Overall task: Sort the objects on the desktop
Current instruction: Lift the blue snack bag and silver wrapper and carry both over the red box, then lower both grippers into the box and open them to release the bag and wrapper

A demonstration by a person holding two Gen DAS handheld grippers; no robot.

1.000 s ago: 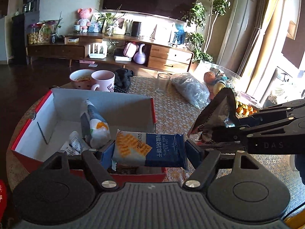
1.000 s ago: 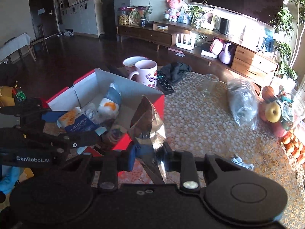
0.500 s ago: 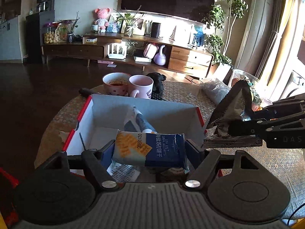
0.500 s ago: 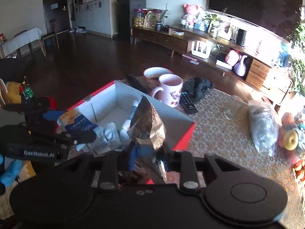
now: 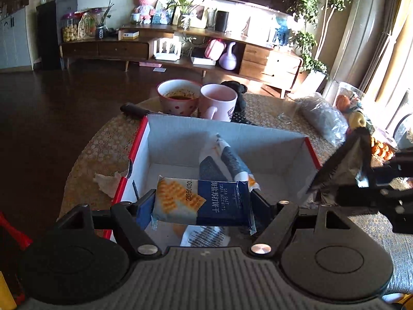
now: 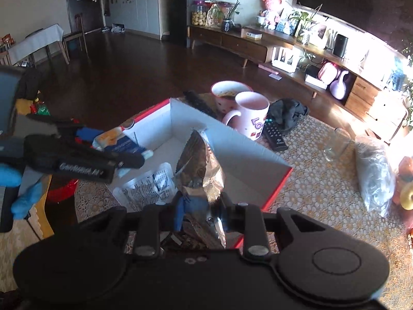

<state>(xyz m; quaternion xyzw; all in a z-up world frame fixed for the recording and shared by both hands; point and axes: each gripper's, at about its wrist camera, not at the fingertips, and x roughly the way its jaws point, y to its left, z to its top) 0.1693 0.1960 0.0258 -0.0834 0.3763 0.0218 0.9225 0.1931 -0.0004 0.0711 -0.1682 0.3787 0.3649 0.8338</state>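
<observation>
My left gripper point(image 5: 204, 204) is shut on a blue biscuit packet point(image 5: 206, 201) and holds it over the open red-and-white box point(image 5: 139, 139). The packet also shows in the right wrist view point(image 6: 121, 142). My right gripper point(image 6: 200, 206) is shut on a crinkled foil snack bag point(image 6: 201, 168), held over the near right part of the box point(image 6: 273, 191). The bag shows at the right of the left wrist view point(image 5: 346, 165). Inside the box lie a blue-white snack packet point(image 5: 227, 160) and a white printed wrapper point(image 6: 152, 183).
A patterned bowl point(image 5: 178, 98) and pink mug point(image 5: 219, 100) stand behind the box. A remote point(image 6: 273, 134), a glass point(image 6: 335, 144), a clear plastic bag point(image 6: 374, 173) and fruit point(image 5: 346, 100) lie to the right. A crumpled tissue point(image 5: 108, 180) lies left of the box.
Both grippers moved left and up over the box with their packets still held. The box now sits centred under the left gripper.
</observation>
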